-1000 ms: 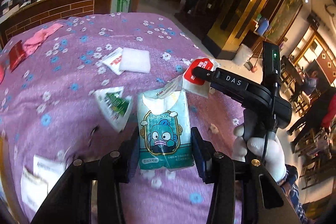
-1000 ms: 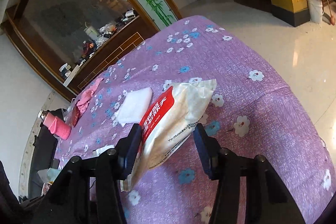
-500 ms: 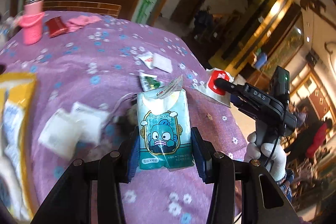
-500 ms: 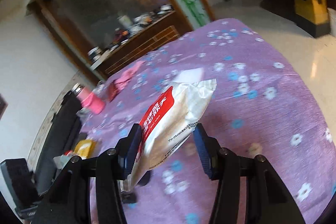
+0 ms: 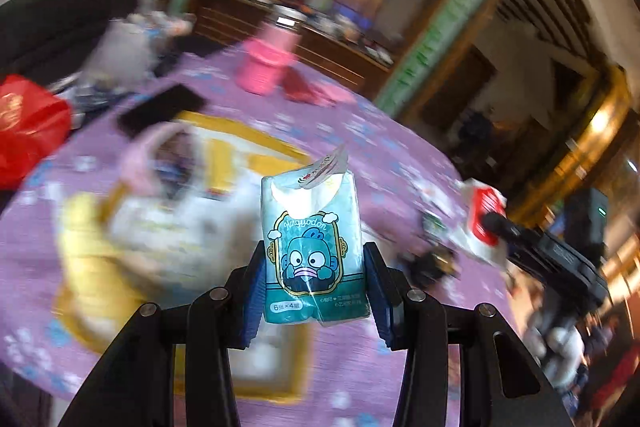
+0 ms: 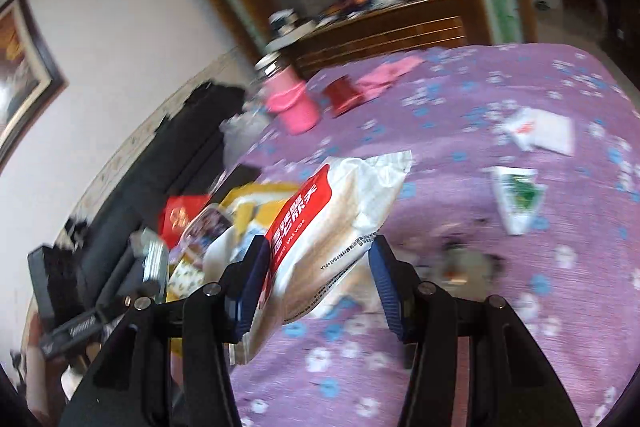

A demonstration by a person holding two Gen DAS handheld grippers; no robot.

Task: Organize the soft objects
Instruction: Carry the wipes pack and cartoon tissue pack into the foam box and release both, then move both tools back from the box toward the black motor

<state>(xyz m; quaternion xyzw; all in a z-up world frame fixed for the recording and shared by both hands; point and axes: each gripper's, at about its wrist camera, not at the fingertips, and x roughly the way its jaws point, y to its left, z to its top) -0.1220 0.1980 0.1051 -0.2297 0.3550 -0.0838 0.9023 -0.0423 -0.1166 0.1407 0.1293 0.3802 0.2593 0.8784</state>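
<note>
Two grippers [image 5: 313,277] [image 6: 316,277] — two held packs [image 5: 312,247] [image 6: 336,223] — one pink bottle [image 6: 290,99].

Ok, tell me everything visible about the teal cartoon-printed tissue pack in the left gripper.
The teal plastic-wrapped tissue pack stands upright between the left gripper's blue pads, clamped at its lower sides. Its front shows a blue cartoon fish face in a yellow frame, with white tissue visible at the curved top opening and a loose peeled sticker flap above. It is held over the purple flowered tablecloth.
</note>
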